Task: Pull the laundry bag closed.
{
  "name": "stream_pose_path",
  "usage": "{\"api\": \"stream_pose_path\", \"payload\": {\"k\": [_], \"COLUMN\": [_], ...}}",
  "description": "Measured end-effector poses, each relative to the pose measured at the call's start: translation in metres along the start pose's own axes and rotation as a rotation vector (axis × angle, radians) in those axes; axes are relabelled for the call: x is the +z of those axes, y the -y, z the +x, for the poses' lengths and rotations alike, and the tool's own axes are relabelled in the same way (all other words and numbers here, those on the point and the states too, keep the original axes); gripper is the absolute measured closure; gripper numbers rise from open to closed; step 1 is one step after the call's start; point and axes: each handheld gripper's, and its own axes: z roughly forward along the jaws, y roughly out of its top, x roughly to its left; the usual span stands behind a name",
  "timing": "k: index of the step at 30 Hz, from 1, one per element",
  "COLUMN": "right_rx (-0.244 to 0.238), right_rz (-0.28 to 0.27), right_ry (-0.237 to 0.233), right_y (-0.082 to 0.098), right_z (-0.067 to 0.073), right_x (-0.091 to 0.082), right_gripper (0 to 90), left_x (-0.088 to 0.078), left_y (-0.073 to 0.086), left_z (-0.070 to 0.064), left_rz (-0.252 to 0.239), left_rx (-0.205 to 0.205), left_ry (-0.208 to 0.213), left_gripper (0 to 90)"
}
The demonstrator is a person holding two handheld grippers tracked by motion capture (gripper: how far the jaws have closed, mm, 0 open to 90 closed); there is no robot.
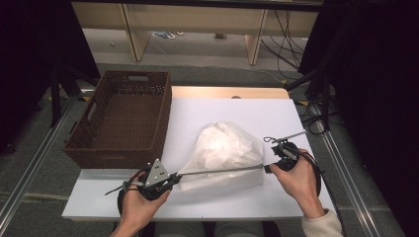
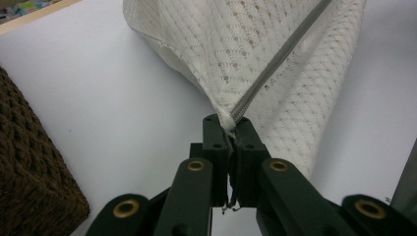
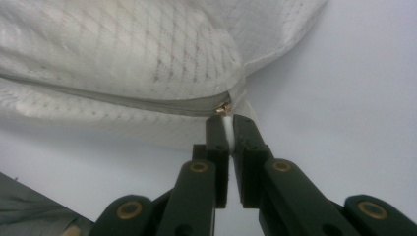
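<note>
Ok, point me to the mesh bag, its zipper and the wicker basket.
mesh bag (image 1: 222,148), high view, on its bulging white middle.
zipper (image 2: 275,64), left gripper view, on the grey tape midway.
wicker basket (image 1: 118,154), high view, on its near wall.

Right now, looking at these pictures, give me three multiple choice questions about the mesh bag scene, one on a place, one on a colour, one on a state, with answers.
1. Where does the brown basket stand relative to the mesh bag?
A. to its left in the high view
B. to its right in the high view
C. on top of it

2. What colour is the bag's zipper?
A. red
B. grey
C. black

3. What is the state of the left tool?
A. wide open above the bag
B. shut on nothing
C. shut on the bag's corner at the zipper end

Answers:
1 A: the basket sits at the table's left edge, the bag near the middle.
2 B: a grey strip runs across the white mesh.
3 C: the left gripper view shows the jaws pinching the fabric; the right tool likewise grips the other end, beside the brass slider.
</note>
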Motion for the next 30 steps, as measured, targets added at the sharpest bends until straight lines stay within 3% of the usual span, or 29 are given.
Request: {"api": "stream_pose_path", "payload": {"k": [2,5,7,9,10,13,14,15,16,18,21,23,24,27,28,30], "right_rx": [0.007,0.009,0.006,0.010,-0.006,-0.018,-0.019,-0.010,-0.018,-0.016,-0.020,-0.022,-0.019,-0.029,-0.031,-0.030], "right_rz": [0.000,0.002,0.002,0.006,-0.007,-0.004,-0.006,-0.003,-0.007,-0.018,-0.025,-0.024,-0.026,-0.022,-0.027,-0.030], "right_ry": [0.005,0.011,0.014,0.017,0.027,0.017,0.021,0.035,0.035,0.040,0.035,0.028,0.032,0.024,0.017,-0.028], "right_y": [0.000,0.000,-0.001,-0.001,-0.002,-0.001,-0.001,-0.001,-0.001,-0.001,-0.001,0.000,0.000,0.001,0.001,0.002], "right_z": [-0.001,-0.002,-0.002,-0.002,-0.004,-0.005,-0.004,-0.002,-0.002,-0.001,0.001,0.002,0.003,0.006,0.008,0.013], "right_x": [0.002,0.004,0.005,0.006,0.008,0.010,0.009,0.009,0.009,0.007,0.005,0.004,0.003,0.001,-0.001,-0.007], "right_gripper": [86.9,86.9,86.9,86.9,86.9,86.8,86.8,86.8,86.7,86.6,86.5,86.5,86.4,86.0,84.9,81.8], "left_x": [-0.001,-0.001,0.000,0.000,-0.001,0.000,0.000,0.001,0.000,0.000,0.001,0.002,0.003,0.003,0.003,0.003], "left_y": [-0.001,0.000,0.000,0.000,-0.001,0.000,0.000,0.000,-0.001,-0.001,0.000,0.000,0.001,0.001,0.001,0.000], "left_z": [0.002,0.001,0.002,0.000,0.002,0.002,0.000,-0.001,0.000,-0.001,-0.002,-0.001,-0.003,-0.004,-0.004,-0.006], "left_rz": [0.014,0.008,0.010,0.009,0.011,0.013,0.013,0.000,0.016,0.017,0.018,0.022,0.021,0.022,0.015,-0.002], "left_rx": [0.038,0.013,0.030,0.015,0.039,0.036,0.009,0.011,0.043,0.027,0.017,0.045,0.013,0.012,0.005,0.016], "left_ry": [0.002,-0.002,0.003,-0.002,-0.001,0.006,0.004,0.001,-0.001,0.006,0.008,0.014,0.012,0.009,0.027,0.023], "left_gripper": [85.9,85.9,85.9,85.9,86.0,85.9,85.8,85.7,85.6,85.4,84.8,84.5,84.4,83.1,82.3,79.8]}}
